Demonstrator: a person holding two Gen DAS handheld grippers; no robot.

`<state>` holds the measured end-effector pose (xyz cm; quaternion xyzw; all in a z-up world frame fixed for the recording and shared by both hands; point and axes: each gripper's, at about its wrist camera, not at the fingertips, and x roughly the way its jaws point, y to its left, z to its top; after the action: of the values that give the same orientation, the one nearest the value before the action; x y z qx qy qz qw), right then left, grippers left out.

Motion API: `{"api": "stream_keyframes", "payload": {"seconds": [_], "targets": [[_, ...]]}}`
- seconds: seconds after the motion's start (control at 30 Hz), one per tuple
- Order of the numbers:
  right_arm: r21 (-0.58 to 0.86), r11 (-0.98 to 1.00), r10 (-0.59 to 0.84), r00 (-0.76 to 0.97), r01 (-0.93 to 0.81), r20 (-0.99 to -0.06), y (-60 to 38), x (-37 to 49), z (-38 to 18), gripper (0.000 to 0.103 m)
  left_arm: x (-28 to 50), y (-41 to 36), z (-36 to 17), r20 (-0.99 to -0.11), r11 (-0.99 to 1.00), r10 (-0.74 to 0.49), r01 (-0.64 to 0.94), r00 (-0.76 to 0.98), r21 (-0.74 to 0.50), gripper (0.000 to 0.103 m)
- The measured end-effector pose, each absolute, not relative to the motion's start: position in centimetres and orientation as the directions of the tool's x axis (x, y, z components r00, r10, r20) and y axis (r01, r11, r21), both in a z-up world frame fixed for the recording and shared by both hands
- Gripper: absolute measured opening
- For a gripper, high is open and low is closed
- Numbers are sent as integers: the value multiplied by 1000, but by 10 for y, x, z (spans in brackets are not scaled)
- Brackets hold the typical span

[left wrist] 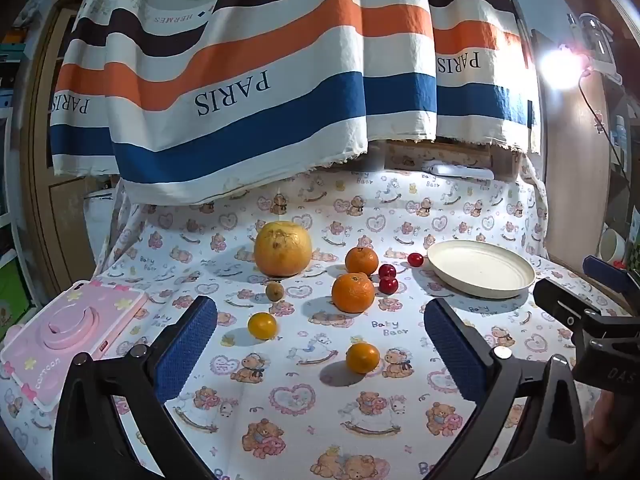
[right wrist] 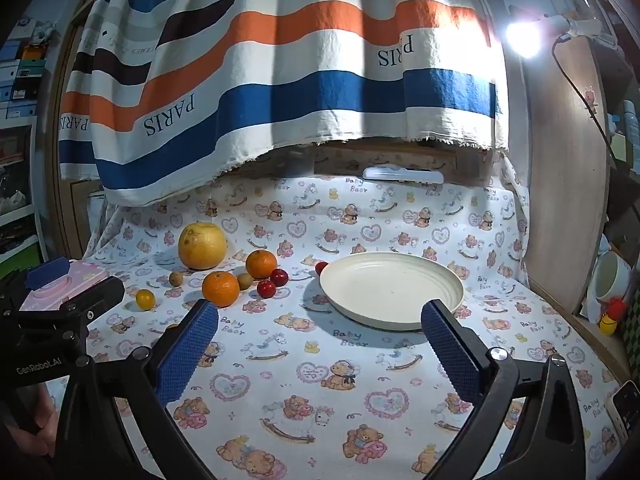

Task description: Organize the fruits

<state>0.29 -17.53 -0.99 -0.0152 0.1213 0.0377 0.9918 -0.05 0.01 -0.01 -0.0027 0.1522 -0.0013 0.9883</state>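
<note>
Both grippers up front, fingers spread wide w/ nothing between: left gripper point(left wrist: 320, 340) over the bear-print cloth point(left wrist: 304, 420), right gripper point(right wrist: 320, 344) just in front of the cream plate point(right wrist: 416, 308), which holds no fruit. Fruit sits loose on the cloth left of the plate: big yellow pomelo point(left wrist: 283, 249) at back, two oranges point(left wrist: 353, 293) mid, three red cherries point(left wrist: 388, 284) beside them, brown kiwi point(left wrist: 274, 291), two small tangerines point(left wrist: 362, 357) nearest. Pink toy camera point(left wrist: 76, 320) far left, striped towel point(left wrist: 256, 80) hangs behind, lamp point(left wrist: 560, 66) at right.
</note>
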Motion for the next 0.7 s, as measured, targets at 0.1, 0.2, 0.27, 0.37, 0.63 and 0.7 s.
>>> {"api": "stream_keyframes", "payload": {"seconds": [0.1,0.2,0.27,0.37,0.63,0.7], "targets": [[-22,997,72,967,-79,-244,-175,3,-10,102,0,-3,3,-307,1000,-9,8,952,-4,103],[-21,996,74,966,-82,-247,-176,4,-10,102,-1,-3,5,-309,1000,-6,5,951,-4,103],[-21,996,75,966,-83,-247,-176,4,-9,102,0,-4,6,-313,1000,-3,2,950,-3,103],[-27,997,68,967,-77,-246,-174,4,-9,102,-3,-2,4,-306,1000,-4,3,952,-3,103],[-26,997,68,968,-76,-242,-177,3,-9,102,-1,-2,1,-307,1000,-11,10,952,-5,103],[-25,997,68,968,-76,-241,-176,3,-9,102,-2,-1,1,-304,1000,-5,2,953,-12,103]]}}
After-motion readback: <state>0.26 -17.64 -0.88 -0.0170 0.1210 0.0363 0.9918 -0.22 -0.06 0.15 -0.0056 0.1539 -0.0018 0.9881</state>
